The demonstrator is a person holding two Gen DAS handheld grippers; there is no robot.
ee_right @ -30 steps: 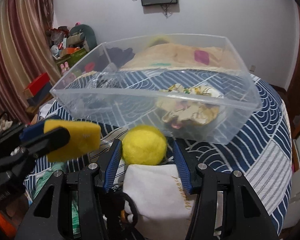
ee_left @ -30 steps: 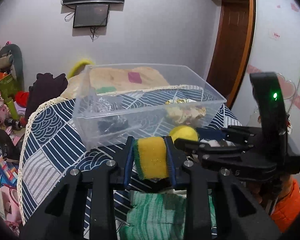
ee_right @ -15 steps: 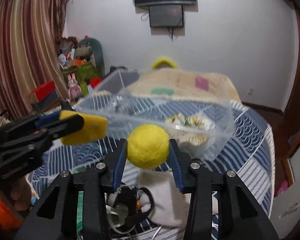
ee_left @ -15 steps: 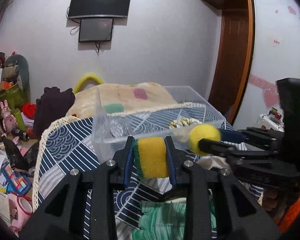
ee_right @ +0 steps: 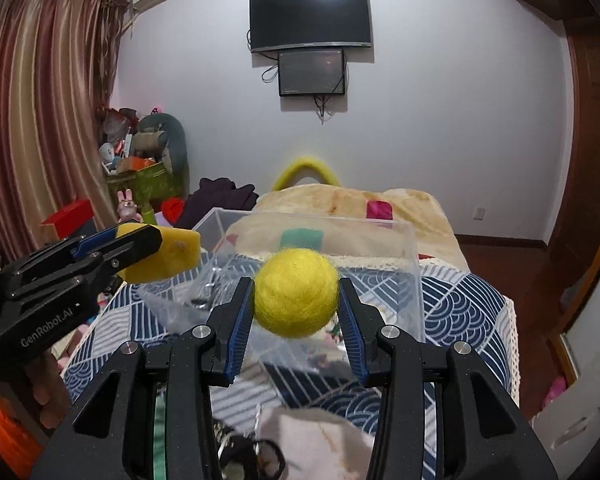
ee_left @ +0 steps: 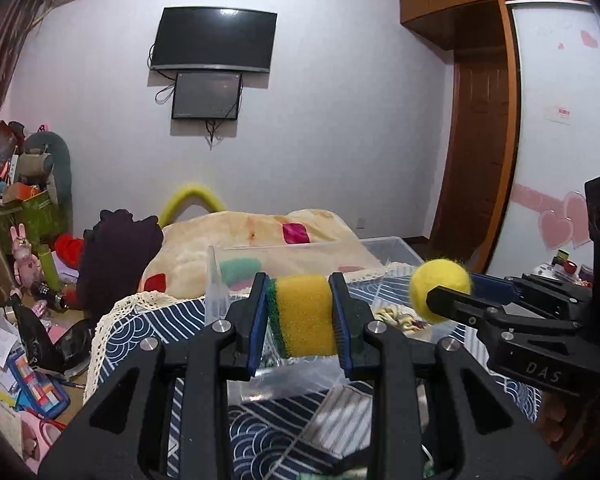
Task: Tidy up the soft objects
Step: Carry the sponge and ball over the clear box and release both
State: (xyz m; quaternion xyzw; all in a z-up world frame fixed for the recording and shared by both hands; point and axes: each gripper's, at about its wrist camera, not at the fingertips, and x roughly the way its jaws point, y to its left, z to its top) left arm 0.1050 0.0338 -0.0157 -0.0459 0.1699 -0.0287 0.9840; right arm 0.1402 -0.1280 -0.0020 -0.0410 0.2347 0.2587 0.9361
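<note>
My left gripper [ee_left: 300, 320] is shut on a yellow sponge with a green scouring side [ee_left: 304, 316], held in the air above the near wall of a clear plastic bin [ee_left: 396, 248]. My right gripper [ee_right: 296, 300] is shut on a fuzzy yellow felt ball [ee_right: 296, 292], also held above the bin [ee_right: 412, 264]. In the left wrist view the right gripper and ball [ee_left: 440, 288] hang to the right of the sponge. In the right wrist view the left gripper and sponge [ee_right: 168, 252] are at the left. A floral scrunchie [ee_left: 396, 316] lies in the bin.
The bin stands on a blue and white patterned cloth [ee_right: 460, 312] over a table. A white cloth [ee_right: 312, 444] and a green knit piece [ee_right: 160, 440] lie at the near edge. A beige blanket [ee_left: 256, 236] is behind. Clutter fills the floor [ee_left: 24, 352] at the left.
Both grippers have risen with their loads and tilted up, so the bin now sits lower and farther in both views. The sponge and ball stay gripped.
</note>
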